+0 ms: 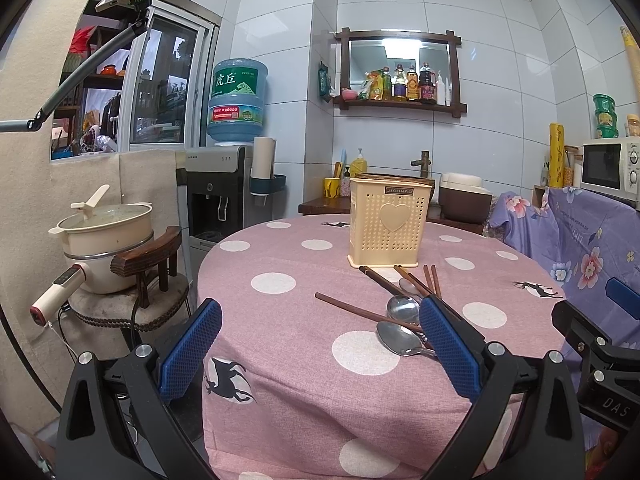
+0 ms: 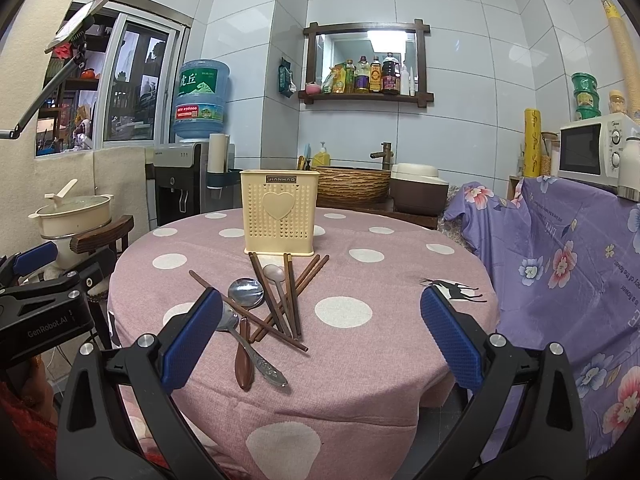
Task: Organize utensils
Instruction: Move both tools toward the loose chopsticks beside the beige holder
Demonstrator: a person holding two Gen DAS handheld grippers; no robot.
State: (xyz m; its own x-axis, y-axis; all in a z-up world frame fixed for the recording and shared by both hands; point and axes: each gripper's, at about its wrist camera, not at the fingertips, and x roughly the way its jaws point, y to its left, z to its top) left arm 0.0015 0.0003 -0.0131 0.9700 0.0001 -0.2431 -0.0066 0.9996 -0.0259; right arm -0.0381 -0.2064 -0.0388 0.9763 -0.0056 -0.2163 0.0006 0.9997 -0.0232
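A cream perforated utensil holder (image 2: 279,213) with a raised heart stands upright on the pink dotted tablecloth; just in front of it lie dark wooden chopsticks (image 2: 293,296), scattered and crossing each other. Among them rest two steel spoons (image 2: 245,292), bowls up, a small pale spoon (image 2: 274,273), and a brown-handled utensil (image 2: 244,364).

Bench cover: pink polka-dot tablecloth (image 2: 360,360).
Left: blue water-cooler bottle (image 1: 237,100); cream lidded pot (image 1: 106,236).
Wall: dark wooden shelf of bottles (image 2: 366,98).
Right: white microwave (image 2: 592,152).
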